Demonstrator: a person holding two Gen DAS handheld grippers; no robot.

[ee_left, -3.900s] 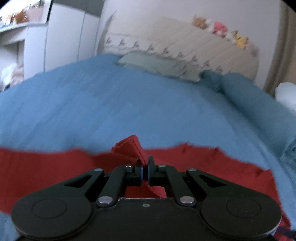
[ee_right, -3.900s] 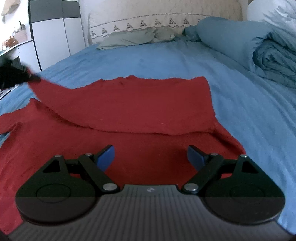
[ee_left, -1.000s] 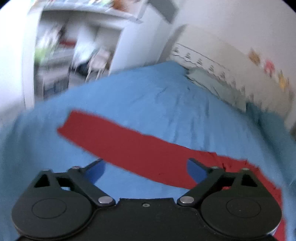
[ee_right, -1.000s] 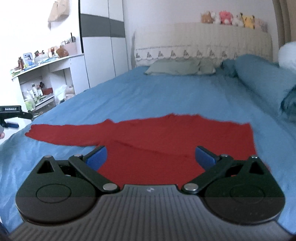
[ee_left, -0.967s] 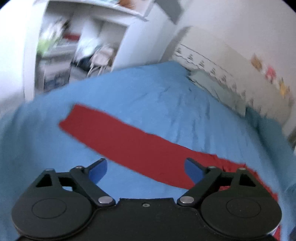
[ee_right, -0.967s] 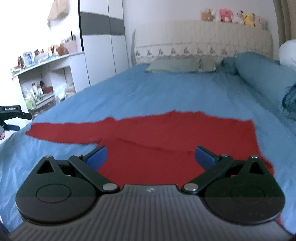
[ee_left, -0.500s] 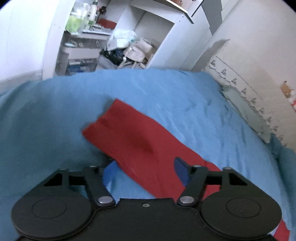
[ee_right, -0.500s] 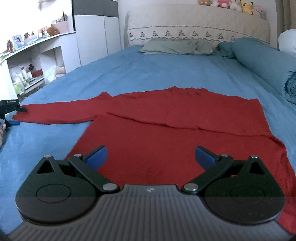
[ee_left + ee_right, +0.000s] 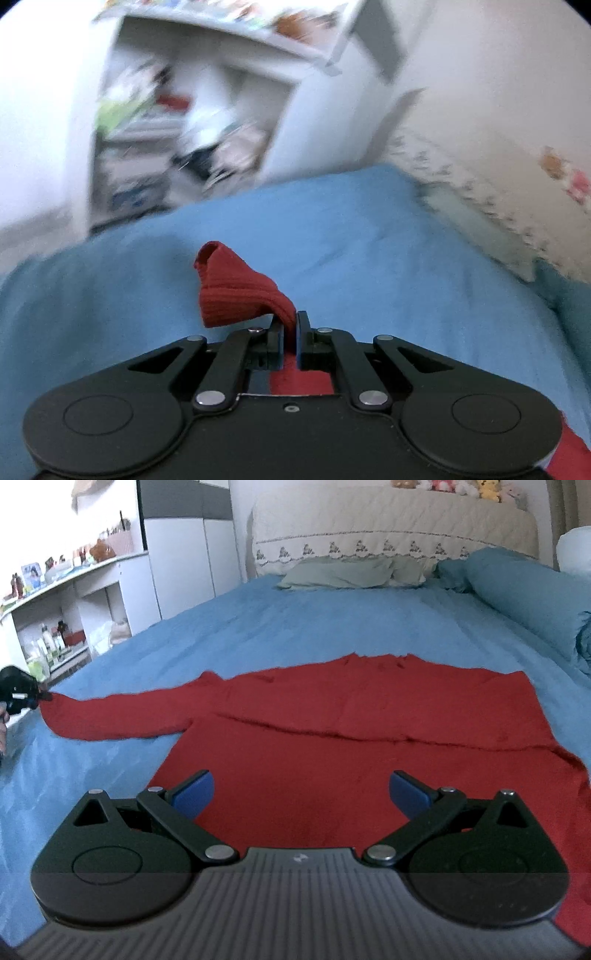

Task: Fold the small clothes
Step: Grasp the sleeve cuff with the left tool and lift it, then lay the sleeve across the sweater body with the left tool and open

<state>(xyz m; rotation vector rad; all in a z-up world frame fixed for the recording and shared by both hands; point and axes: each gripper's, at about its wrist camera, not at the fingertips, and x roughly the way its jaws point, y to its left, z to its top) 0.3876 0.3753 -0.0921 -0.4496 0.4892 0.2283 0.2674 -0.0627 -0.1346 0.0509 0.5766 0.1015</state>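
A red long-sleeved top [image 9: 332, 746] lies flat on the blue bed sheet [image 9: 332, 627], its far part folded over the body. Its left sleeve [image 9: 118, 716] stretches out to the left. My left gripper [image 9: 289, 325] is shut on the sleeve's ribbed cuff [image 9: 236, 291], which sticks up past the jaws; it also shows at the far left of the right wrist view [image 9: 40, 696], holding the sleeve end. My right gripper [image 9: 301, 790] is open and empty, hovering over the near part of the top.
Grey-green pillows [image 9: 351, 572] and a cream headboard [image 9: 391, 524] are at the far end. A rolled blue duvet [image 9: 524, 598] lies along the right. White shelves with clutter [image 9: 62, 627] stand beyond the bed's left edge.
My left gripper has shut on the sleeve cuff, which lay flat between its open jaws half a second ago, and lifted it. My right gripper stays open over the top.
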